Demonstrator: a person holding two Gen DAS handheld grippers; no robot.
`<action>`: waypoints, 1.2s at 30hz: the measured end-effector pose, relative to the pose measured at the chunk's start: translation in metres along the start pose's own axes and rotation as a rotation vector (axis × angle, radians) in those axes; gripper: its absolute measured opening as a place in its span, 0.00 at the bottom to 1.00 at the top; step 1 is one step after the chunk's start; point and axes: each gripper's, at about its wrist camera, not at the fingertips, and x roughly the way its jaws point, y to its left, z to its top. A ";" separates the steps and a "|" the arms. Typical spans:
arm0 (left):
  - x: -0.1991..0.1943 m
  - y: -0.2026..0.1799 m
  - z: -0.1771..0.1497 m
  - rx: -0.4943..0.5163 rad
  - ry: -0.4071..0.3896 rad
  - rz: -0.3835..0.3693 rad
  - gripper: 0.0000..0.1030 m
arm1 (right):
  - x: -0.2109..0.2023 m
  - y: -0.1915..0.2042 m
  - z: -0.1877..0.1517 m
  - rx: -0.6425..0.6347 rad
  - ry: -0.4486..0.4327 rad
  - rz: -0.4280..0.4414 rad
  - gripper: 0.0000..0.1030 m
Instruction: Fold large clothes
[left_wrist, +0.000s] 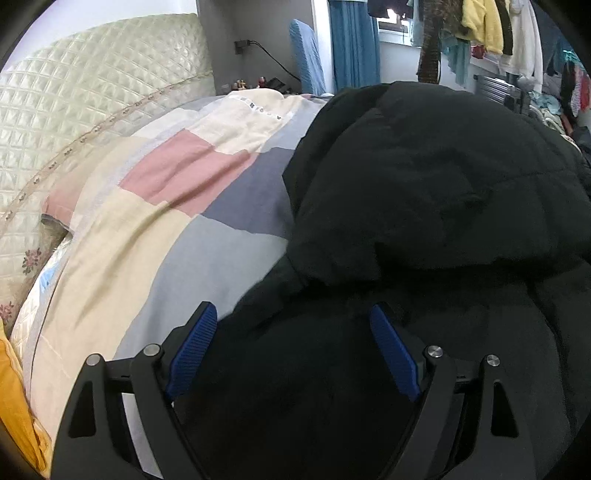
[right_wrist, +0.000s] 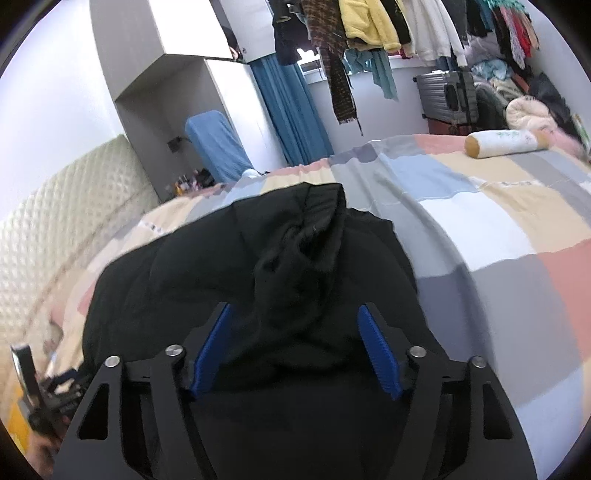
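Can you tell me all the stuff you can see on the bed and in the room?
black coat: one, black, bunched on the bed
patchwork cover: one, pink, cream, grey and blue, over the bed
bolster pillow: one, white with tan ends, far side of bed
headboard: one, cream quilted, behind the bed
curtain: one, blue, by the window
hanging clothes: several, yellow, white, dark, above the window
suitcase: one, grey, against the wall
left gripper: blue pads, open over coat
right gripper: blue pads, coat fabric between them

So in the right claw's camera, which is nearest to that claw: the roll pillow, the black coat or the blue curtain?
1. Black coat, under and between the right claw.
2. Roll pillow, far right on the bed.
3. Blue curtain, beyond the bed by the window.
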 end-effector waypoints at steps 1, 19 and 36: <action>0.004 0.000 0.001 -0.001 0.001 0.004 0.83 | 0.006 -0.001 0.002 0.000 -0.006 0.002 0.63; 0.017 0.062 0.009 -0.274 -0.081 0.040 0.84 | 0.016 0.038 -0.002 -0.073 -0.059 0.087 0.15; 0.016 0.061 0.006 -0.277 -0.066 0.012 0.84 | 0.007 0.030 -0.026 -0.158 -0.006 -0.057 0.43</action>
